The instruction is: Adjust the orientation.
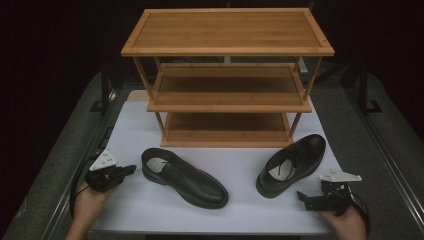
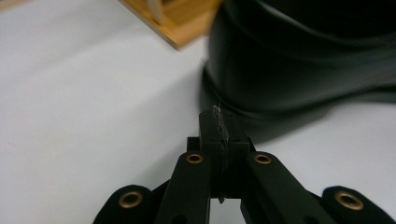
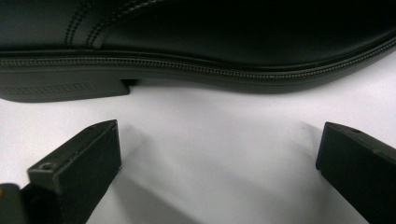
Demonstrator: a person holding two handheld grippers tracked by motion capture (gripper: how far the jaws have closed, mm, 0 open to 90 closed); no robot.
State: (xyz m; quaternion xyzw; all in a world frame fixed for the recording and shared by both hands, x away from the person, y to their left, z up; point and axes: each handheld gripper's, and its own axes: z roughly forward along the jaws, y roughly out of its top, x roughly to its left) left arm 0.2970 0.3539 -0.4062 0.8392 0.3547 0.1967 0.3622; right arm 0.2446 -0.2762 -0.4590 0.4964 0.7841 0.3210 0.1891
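Two black leather shoes lie on the white table top point(image 1: 240, 170) in front of a three-tier wooden rack point(image 1: 227, 75). The left shoe point(image 1: 182, 177) points toward the near right; its heel point(image 2: 299, 60) is just ahead of my left gripper point(image 1: 131, 169), which is shut with its jaws pressed together point(image 2: 218, 122) and empty. The right shoe point(image 1: 292, 164) points toward the far right. My right gripper point(image 1: 302, 197) is open just right of it near the front edge, its jaws wide apart point(image 3: 219, 154) facing the shoe's sole and side point(image 3: 196, 42), with nothing between them.
The rack's shelves are bare; its bottom shelf point(image 1: 227, 129) stands just behind the shoes. A corner of the rack point(image 2: 180, 23) shows past the left shoe. Grey floor point(image 1: 380, 150) flanks the table on both sides. A hand point(image 1: 87, 200) holds each gripper at the table's front corners.
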